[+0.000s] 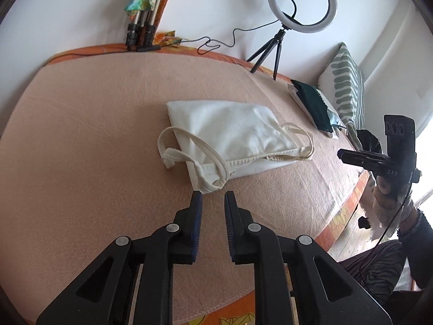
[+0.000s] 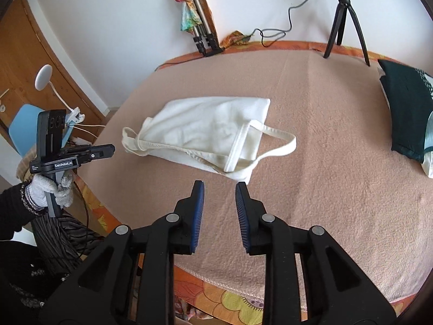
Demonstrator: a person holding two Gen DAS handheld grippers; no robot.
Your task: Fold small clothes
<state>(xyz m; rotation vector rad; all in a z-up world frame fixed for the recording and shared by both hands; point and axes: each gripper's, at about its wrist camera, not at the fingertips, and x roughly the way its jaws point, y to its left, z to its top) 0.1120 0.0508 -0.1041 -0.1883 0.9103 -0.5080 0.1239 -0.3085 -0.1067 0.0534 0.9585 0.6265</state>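
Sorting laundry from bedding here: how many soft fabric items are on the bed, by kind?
White top with straps: 1
Folded dark green garment: 1
Striped pillow: 1
Total: 3

White walls. Bed [image 1: 94, 135] under a peach blanket, orange floral sheet at its edges. Ring light [image 1: 303, 2] on a black tripod by the wall; striped pillow [image 1: 347, 86] beside it. Wooden door [image 2: 24, 62], blue chair [image 2: 23, 130]. Bright daylight.
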